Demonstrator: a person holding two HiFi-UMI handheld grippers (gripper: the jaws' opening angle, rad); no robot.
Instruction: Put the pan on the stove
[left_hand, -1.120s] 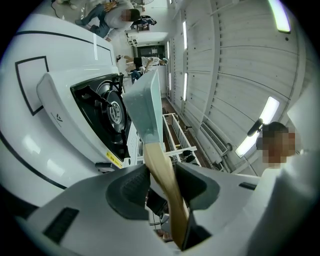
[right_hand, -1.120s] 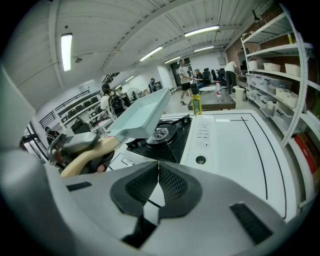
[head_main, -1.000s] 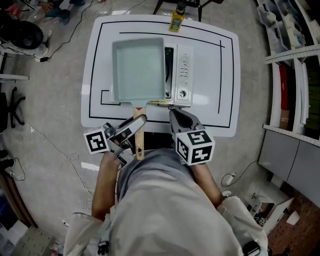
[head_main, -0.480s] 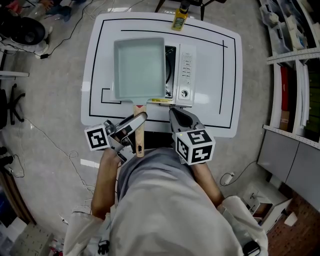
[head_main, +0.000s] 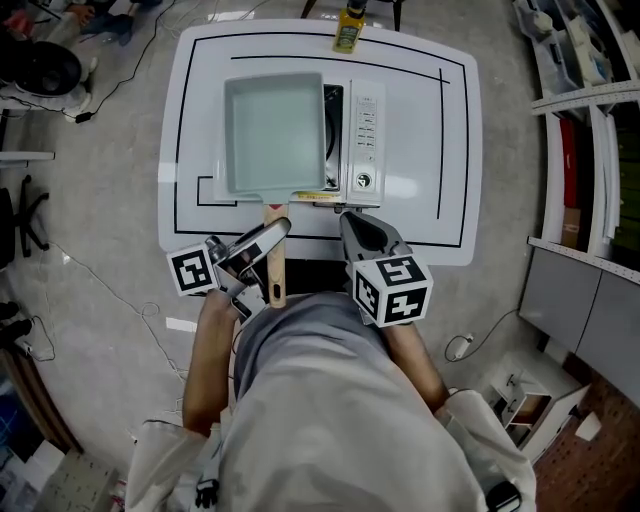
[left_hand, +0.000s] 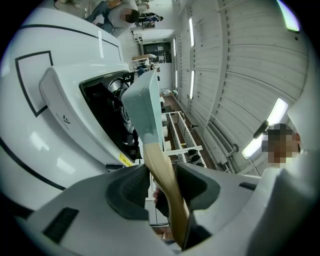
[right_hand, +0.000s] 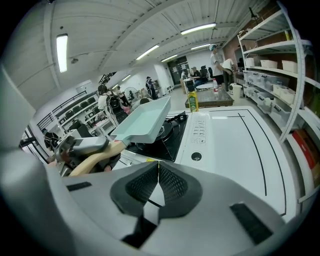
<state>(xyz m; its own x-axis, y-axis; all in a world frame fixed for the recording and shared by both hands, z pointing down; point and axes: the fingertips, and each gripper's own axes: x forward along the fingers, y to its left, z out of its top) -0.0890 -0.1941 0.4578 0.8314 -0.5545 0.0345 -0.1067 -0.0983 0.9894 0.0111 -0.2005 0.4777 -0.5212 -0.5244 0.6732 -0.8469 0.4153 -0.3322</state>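
Observation:
A pale green square pan (head_main: 272, 130) with a wooden handle (head_main: 276, 270) hangs over the black burner of the white stove (head_main: 365, 140), its far end raised. My left gripper (head_main: 278, 232) is shut on the handle, just past the table's front edge. In the left gripper view the handle (left_hand: 162, 175) runs between the pads of my left gripper (left_hand: 162, 182) up to the pan (left_hand: 145, 107) above the stove (left_hand: 60, 100). My right gripper (head_main: 350, 218) is shut on nothing, beside the handle at the stove's front. The right gripper view shows my right gripper (right_hand: 158, 175), the pan (right_hand: 142, 122) and the stove (right_hand: 200, 130).
The stove stands on a white table (head_main: 425, 150) marked with black lines. A yellow bottle (head_main: 349, 32) stands at the table's far edge. Shelving (head_main: 590, 120) runs along the right. Cables and chairs lie on the floor to the left.

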